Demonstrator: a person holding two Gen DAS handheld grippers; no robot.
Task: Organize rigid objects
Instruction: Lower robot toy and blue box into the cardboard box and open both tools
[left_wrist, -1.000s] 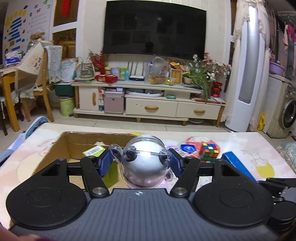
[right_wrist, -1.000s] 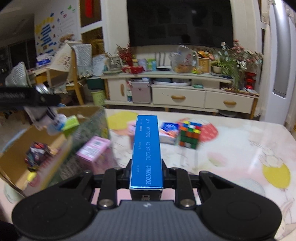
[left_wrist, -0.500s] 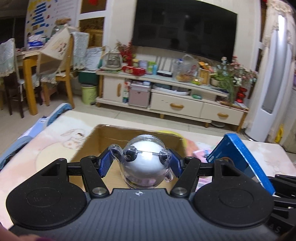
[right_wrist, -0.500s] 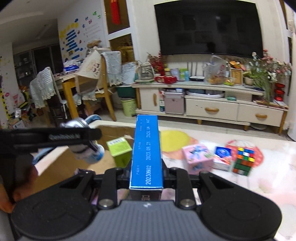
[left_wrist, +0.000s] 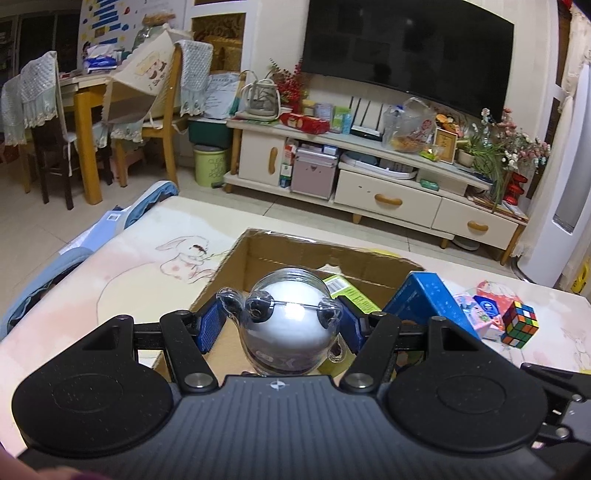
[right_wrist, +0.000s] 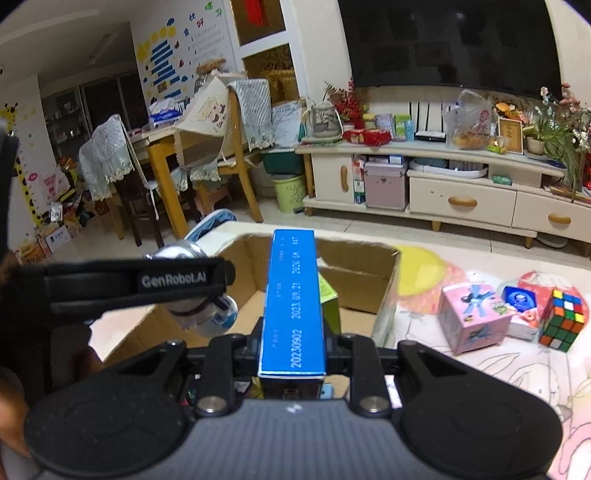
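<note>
Over cardboard box (left_wrist: 332, 258), left wrist view: left gripper (left_wrist: 284, 325) clamps clear round capsule (left_wrist: 288, 325) with white ball inside, blue pads pressing its sides. Green box (left_wrist: 347, 295) inside carton at 1 o'clock of capsule; blue box (left_wrist: 432, 299) at 3 o'clock; Rubik's cube (left_wrist: 519, 325) on table far right.

Right wrist view: right gripper (right_wrist: 291, 350) clenched on long blue box (right_wrist: 293, 299), pointing toward 12 o'clock above open carton (right_wrist: 354, 273). Left gripper (right_wrist: 147, 284) at 9 o'clock. Pink box (right_wrist: 472, 317), Rubik's cube (right_wrist: 563, 319) at 3 o'clock.
</note>
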